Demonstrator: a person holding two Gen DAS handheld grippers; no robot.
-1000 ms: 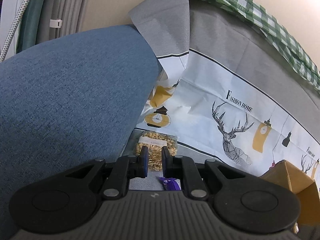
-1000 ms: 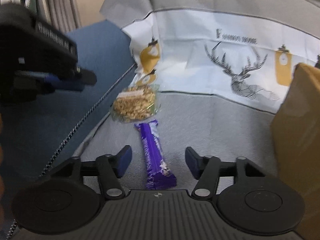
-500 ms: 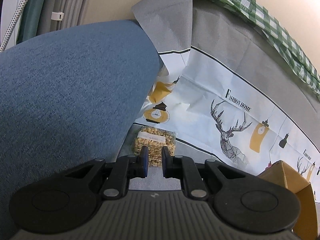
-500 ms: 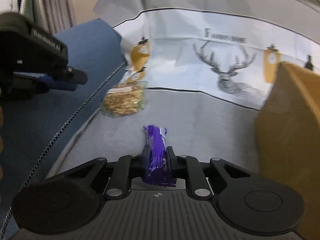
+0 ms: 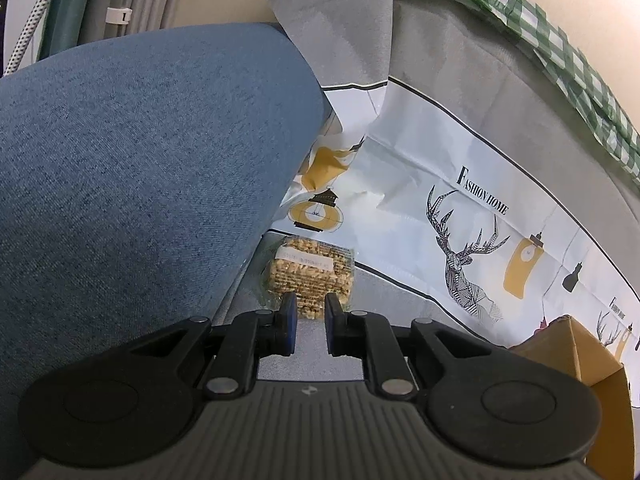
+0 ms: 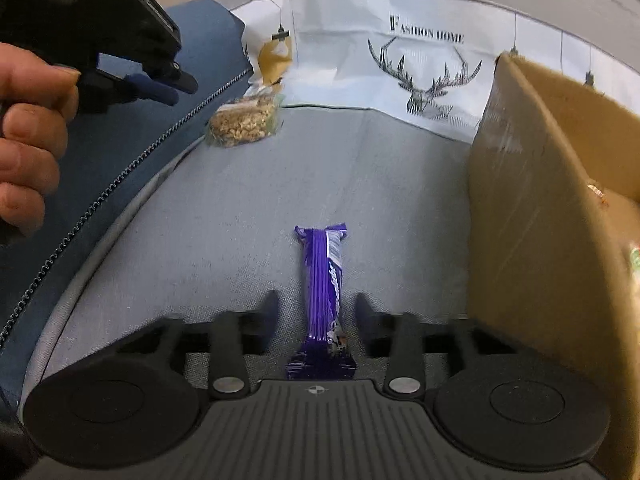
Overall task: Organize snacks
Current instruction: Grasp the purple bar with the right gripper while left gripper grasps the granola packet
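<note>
A purple snack bar (image 6: 324, 280) lies lengthwise on the grey cloth between the fingers of my right gripper (image 6: 316, 298). The jaws are opening and the pads stand clear of the wrapper. A clear packet of nut brittle (image 6: 242, 122) rests further back by the blue cushion. My left gripper (image 5: 310, 300) hovers just in front of that packet (image 5: 312, 268), nearly shut with a narrow gap and nothing in it. It also shows in the right wrist view as the left gripper (image 6: 160, 88), held by a hand (image 6: 28, 140).
An open cardboard box (image 6: 520, 200) stands close on the right, also seen as the box (image 5: 568, 344). A blue cushion (image 5: 140, 160) walls the left side. A deer-print cloth (image 6: 420, 60) covers the seat back, with green checked fabric (image 5: 540, 32) above.
The right gripper closed on the purple bar, shifted right toward the cardboard box, and has now spread its fingers off the bar. The left gripper stayed put.
</note>
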